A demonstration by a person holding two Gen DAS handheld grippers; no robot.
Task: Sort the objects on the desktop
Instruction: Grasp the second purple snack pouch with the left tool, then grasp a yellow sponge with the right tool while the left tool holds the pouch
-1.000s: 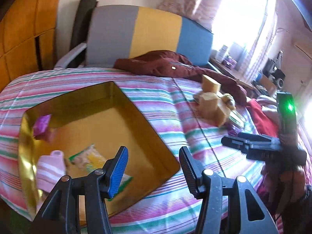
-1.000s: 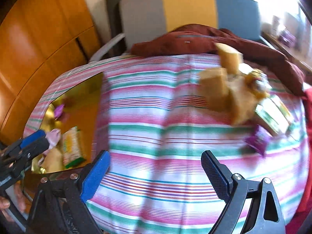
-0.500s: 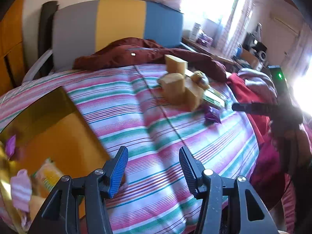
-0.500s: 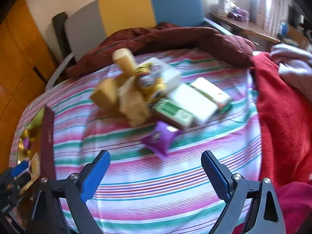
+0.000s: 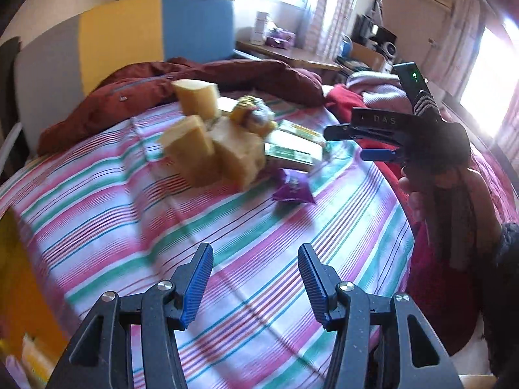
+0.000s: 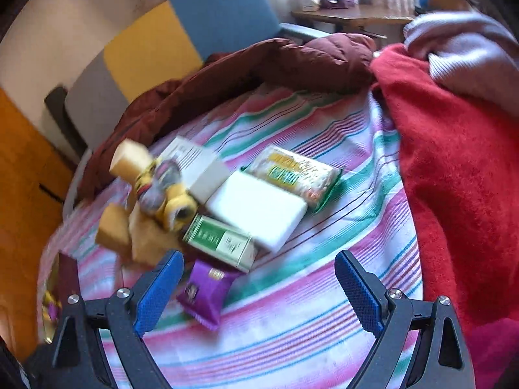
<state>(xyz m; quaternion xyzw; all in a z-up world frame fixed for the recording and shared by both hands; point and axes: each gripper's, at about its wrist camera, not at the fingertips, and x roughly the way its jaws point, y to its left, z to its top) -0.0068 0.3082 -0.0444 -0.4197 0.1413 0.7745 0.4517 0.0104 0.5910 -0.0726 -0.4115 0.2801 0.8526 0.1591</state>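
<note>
Swinging away from the gold tray, both grippers are now facing the pile of things on the striped bedspread; a second ago the tray filled the left view, and now only its edge is showing at the left. The left gripper is hanging over bare stripes with its jaws partly spread and nothing between them. The right gripper is hovering with its jaws spread wide, a purple packet lying just inside its left jaw, not pinched. Beyond the packet are lying a green box, a white block, a snack pack and yellow sponges. Their labels are too blurred to read. Letters "DAS" are showing on the right gripper's side in the left view.
</note>
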